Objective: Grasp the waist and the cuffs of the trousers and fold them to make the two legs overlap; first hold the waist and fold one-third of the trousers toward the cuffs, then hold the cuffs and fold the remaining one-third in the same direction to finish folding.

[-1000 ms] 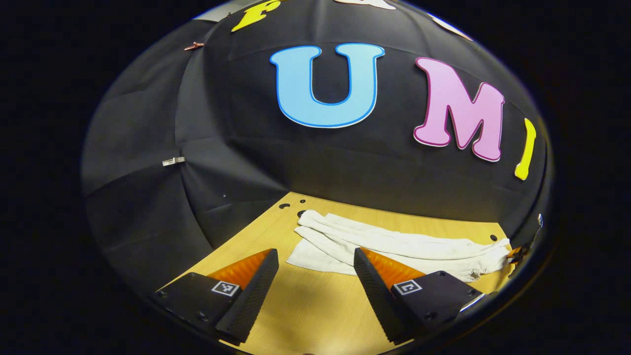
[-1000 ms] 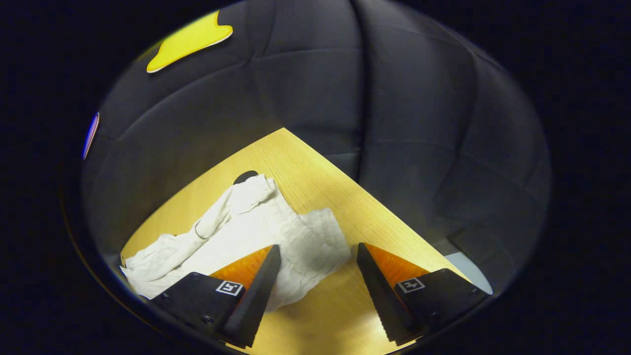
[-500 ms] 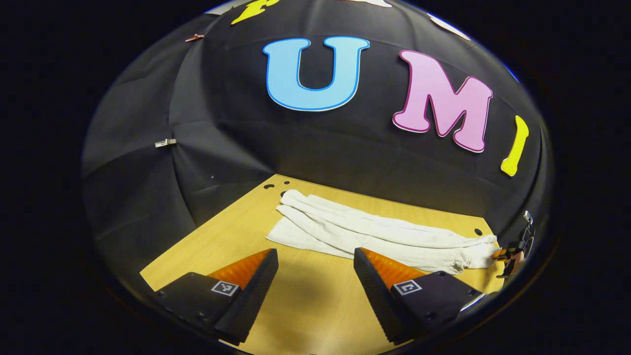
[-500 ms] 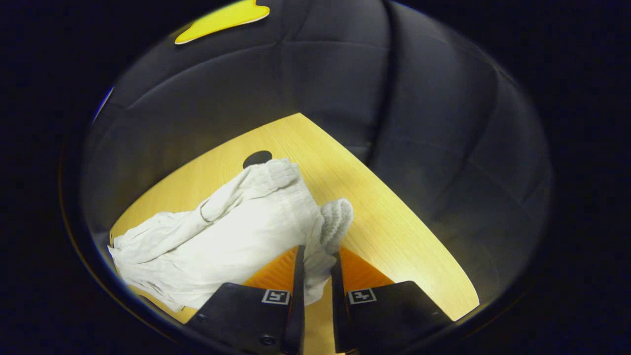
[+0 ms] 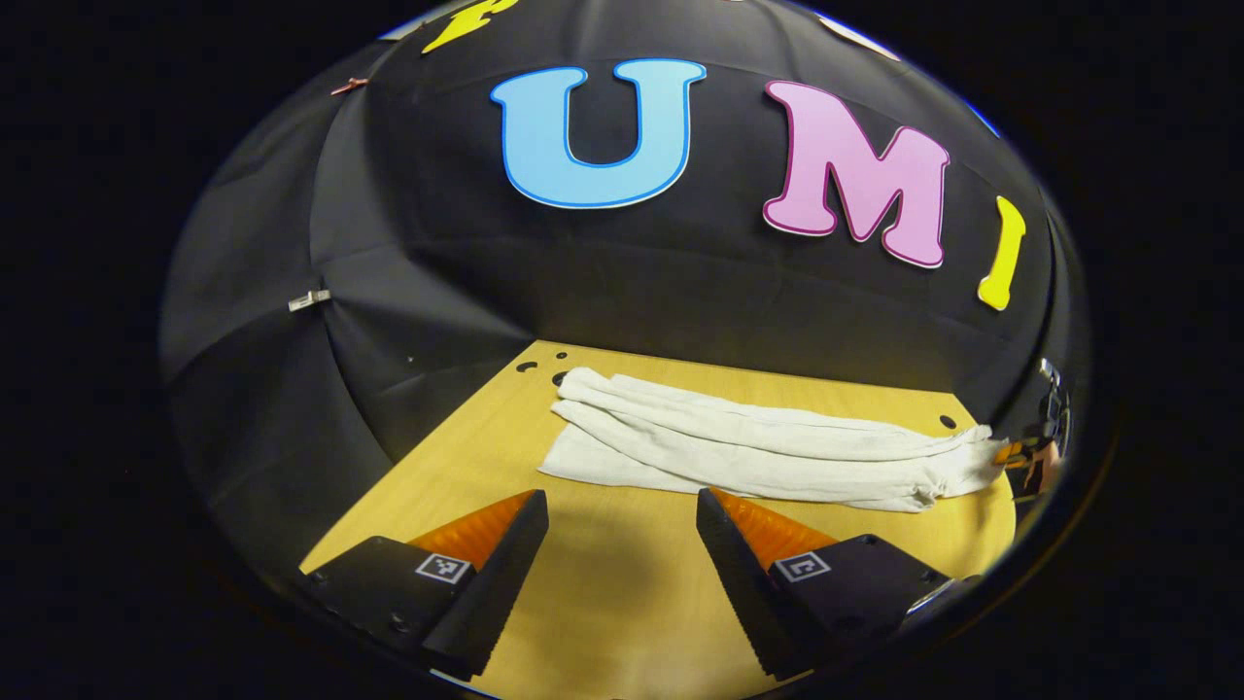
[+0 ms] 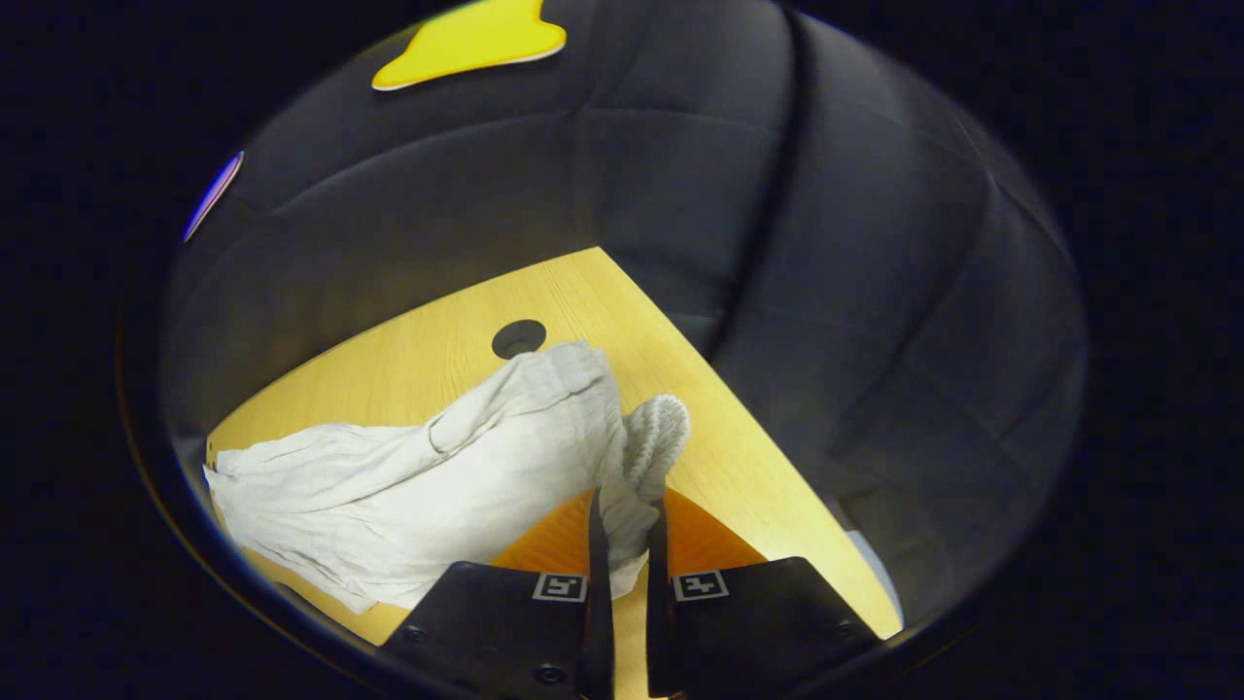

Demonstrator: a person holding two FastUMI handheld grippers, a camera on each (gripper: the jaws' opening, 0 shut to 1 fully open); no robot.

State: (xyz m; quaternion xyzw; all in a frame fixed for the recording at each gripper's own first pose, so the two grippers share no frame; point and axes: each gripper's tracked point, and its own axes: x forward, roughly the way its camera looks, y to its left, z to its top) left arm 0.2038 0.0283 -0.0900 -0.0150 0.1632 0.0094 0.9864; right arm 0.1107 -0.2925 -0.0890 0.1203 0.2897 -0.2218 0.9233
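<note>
White trousers [image 5: 748,447] lie stretched across the wooden table [image 5: 622,603], cuffs at the far left, waist at the right. My left gripper [image 5: 622,530] hovers open over bare table in front of the near leg, touching nothing. In the left gripper view my right gripper [image 5: 1025,457] shows small at the right edge, at the waist end. In the right gripper view my right gripper [image 6: 625,530] is shut on the waist of the trousers [image 6: 428,486], and the bunched ribbed waistband [image 6: 656,437] stands up between the fingers, lifted off the table.
The black cloth wall closes in behind and beside the table. Dark round holes in the tabletop sit by the cuffs [image 5: 559,377] and beyond the waist [image 6: 518,338]. The table's right corner edge [image 6: 777,467] runs close to my right gripper.
My right gripper went from open over the waist to shut on it and has lifted it slightly. My left gripper drew back a little and stayed open.
</note>
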